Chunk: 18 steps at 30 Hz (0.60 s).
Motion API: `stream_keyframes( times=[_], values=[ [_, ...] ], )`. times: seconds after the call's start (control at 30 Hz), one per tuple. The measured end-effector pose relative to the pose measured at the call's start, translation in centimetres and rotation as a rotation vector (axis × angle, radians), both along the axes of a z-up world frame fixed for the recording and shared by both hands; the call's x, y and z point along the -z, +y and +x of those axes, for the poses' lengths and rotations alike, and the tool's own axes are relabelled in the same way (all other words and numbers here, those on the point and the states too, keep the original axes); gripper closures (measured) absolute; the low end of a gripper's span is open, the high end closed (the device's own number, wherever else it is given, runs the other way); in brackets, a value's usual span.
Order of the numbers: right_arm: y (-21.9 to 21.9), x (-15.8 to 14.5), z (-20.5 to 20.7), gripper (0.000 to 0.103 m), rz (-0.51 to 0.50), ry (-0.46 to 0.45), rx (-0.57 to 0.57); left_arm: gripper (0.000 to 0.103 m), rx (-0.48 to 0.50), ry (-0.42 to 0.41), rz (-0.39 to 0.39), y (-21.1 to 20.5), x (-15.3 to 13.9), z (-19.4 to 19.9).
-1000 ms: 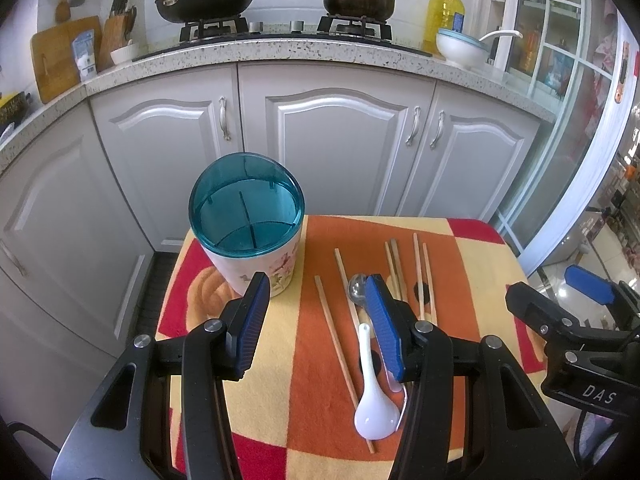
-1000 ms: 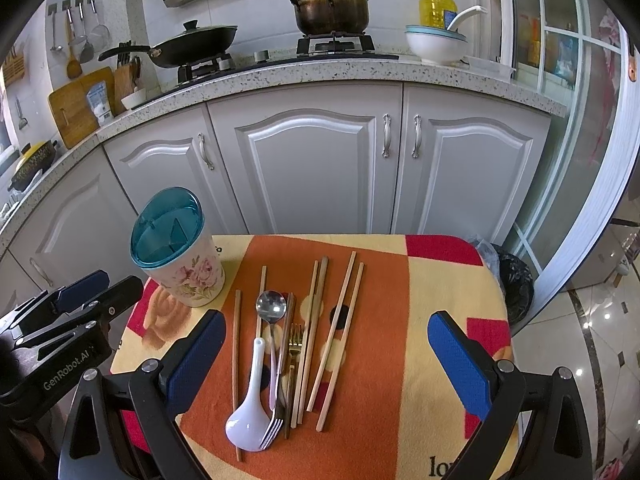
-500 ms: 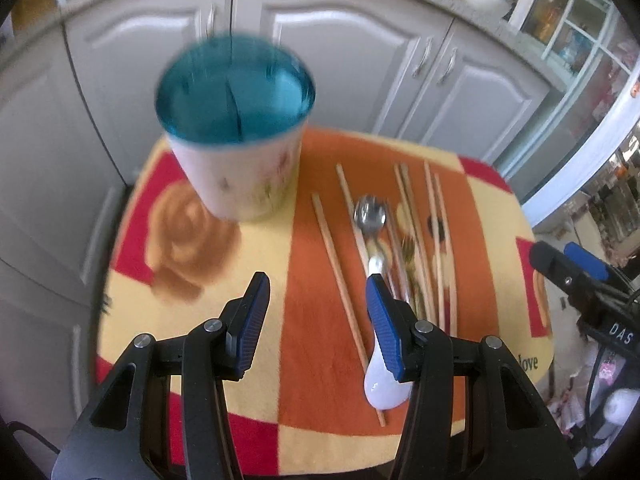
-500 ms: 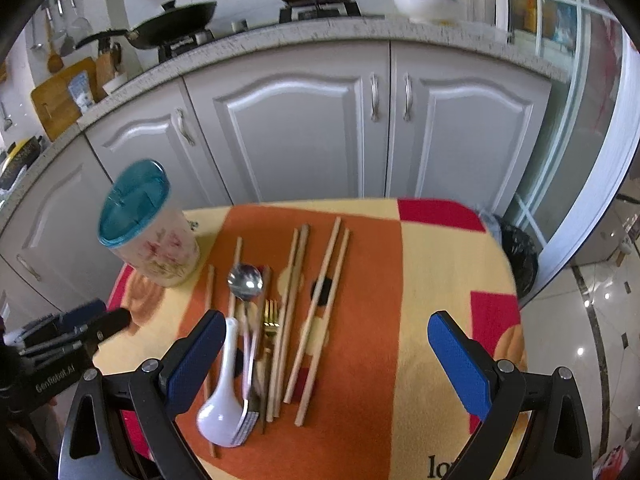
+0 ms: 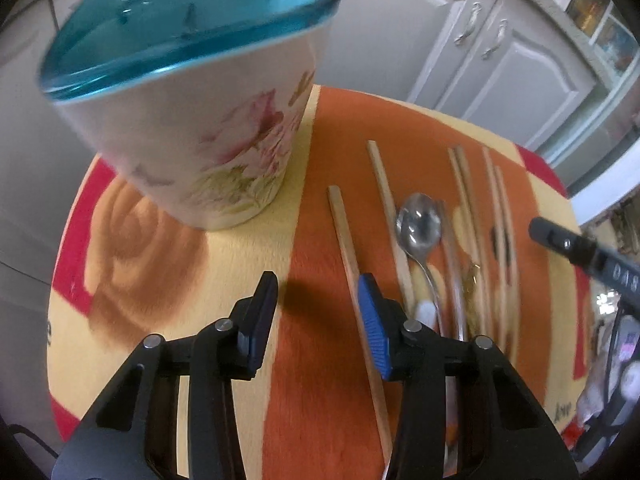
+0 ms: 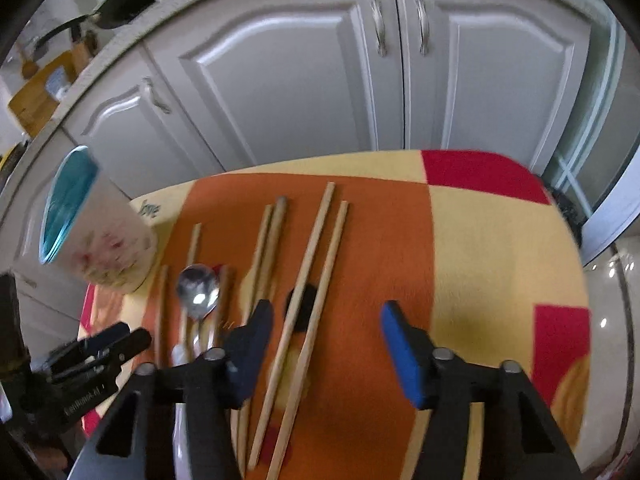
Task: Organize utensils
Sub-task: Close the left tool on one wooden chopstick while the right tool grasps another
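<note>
A floral utensil holder (image 5: 208, 128) with a teal divided top stands at the table's left; it also shows in the right wrist view (image 6: 100, 240). Several wooden chopsticks (image 6: 316, 264), a metal spoon (image 5: 418, 226), a gold fork (image 5: 474, 280) and a white ceramic spoon (image 5: 426, 312) lie side by side on the cloth. My left gripper (image 5: 318, 296) is open and empty, low over the cloth, just left of the leftmost chopstick (image 5: 352, 264). My right gripper (image 6: 326, 320) is open and empty, low over the rightmost chopstick pair.
The small table is covered by an orange, yellow and red cloth (image 6: 480, 240). White kitchen cabinets (image 6: 320, 80) stand close behind it. A glass door (image 6: 608, 160) is at the right. A pan and cutting board (image 6: 32, 96) sit on the counter.
Both grippers have dropped down and forward toward the table. The holder now looms large in the left view. The right gripper's jaws have narrowed somewhat over the chopsticks.
</note>
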State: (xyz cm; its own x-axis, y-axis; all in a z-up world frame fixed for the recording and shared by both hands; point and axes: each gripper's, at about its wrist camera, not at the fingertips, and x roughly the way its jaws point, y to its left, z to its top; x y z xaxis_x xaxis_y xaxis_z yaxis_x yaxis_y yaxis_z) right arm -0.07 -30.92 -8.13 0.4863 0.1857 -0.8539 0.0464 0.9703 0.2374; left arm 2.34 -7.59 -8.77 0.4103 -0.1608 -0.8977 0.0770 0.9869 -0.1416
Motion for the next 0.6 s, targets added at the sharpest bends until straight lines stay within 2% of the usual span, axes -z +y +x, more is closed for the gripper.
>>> stream_keyframes(
  times=[0.07, 0.1, 0.17, 0.2, 0.27, 0.37, 0.43, 0.6],
  values=[
    [-0.5, 0.9, 1.7, 0.055, 0.023, 0.021, 0.011, 0.063, -0.002, 0.004, -0.010, -0.4, 0.3, 0.7],
    [-0.6, 1.4, 2.6, 0.062, 0.018, 0.031, 0.007, 0.065, 0.002, 0.003, 0.001, -0.6, 0.3, 0.9],
    [-0.3, 2.3, 4.2, 0.071, -0.003, 0.054, -0.007, 0.079, 0.024, -0.010, 0.020, -1.3, 0.4, 1.0],
    [-0.1, 2.6, 4.8, 0.077, -0.015, 0.063, -0.016, 0.082, 0.034, -0.011, 0.016, -1.4, 0.4, 1.0],
    [0.2, 2.6, 5.5, 0.083, -0.068, 0.037, -0.030, 0.094, 0.060, -0.018, 0.006, -1.9, 0.4, 1.0],
    [0.1, 2.3, 5.6, 0.096, -0.051, 0.035, -0.058, 0.095, 0.090, -0.003, -0.005, -1.9, 0.3, 0.5],
    [-0.1, 2.1, 4.7, 0.096, -0.051, 0.041, -0.070, 0.095, 0.105, 0.021, -0.042, -1.1, 0.2, -0.1],
    [-0.4, 1.8, -0.3, 0.096, -0.004, 0.067, -0.125, 0.096, 0.133, 0.078, -0.071, 1.2, 0.5, -2.3]
  ],
)
